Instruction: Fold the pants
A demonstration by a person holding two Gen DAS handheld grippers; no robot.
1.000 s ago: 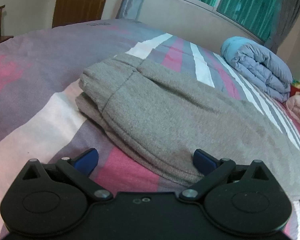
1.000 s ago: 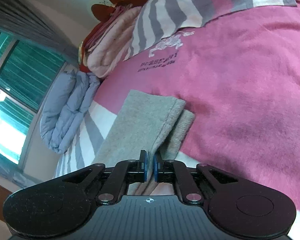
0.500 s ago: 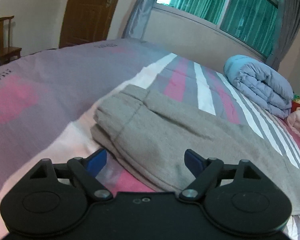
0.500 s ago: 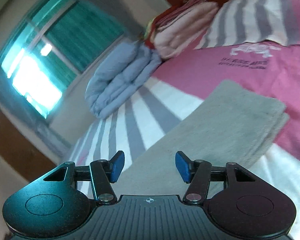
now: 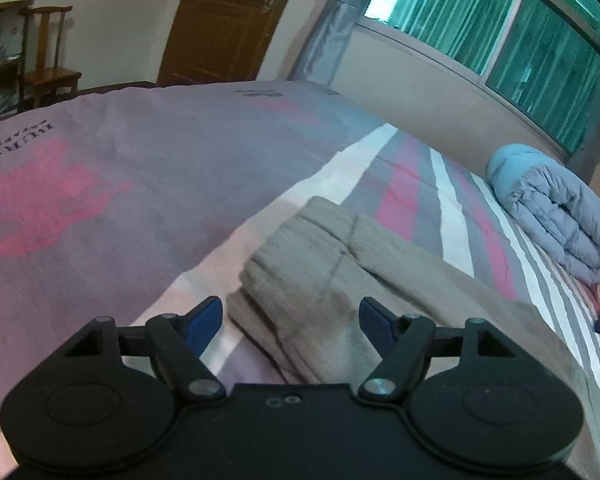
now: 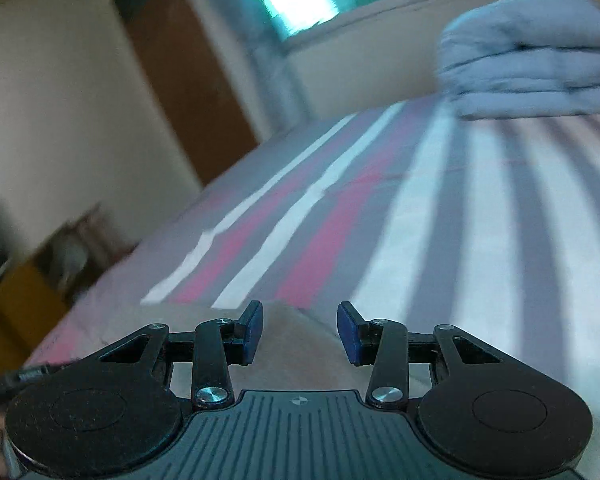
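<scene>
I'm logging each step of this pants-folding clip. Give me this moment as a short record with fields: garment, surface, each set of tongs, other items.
garment: grey fleece pants, folded lengthwise, lying flat
surface: pink, grey and white striped bedspread
left tongs: open, over the waistband end, gripping nothing
right tongs: open, empty, view blurred
other items: folded light-blue quilt by the window; wooden chair beside the brown door

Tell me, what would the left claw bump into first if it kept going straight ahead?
Most likely the grey pants. The left claw is open, and the folded waist end lies right ahead between its tips, though how close is hard to judge.
</scene>
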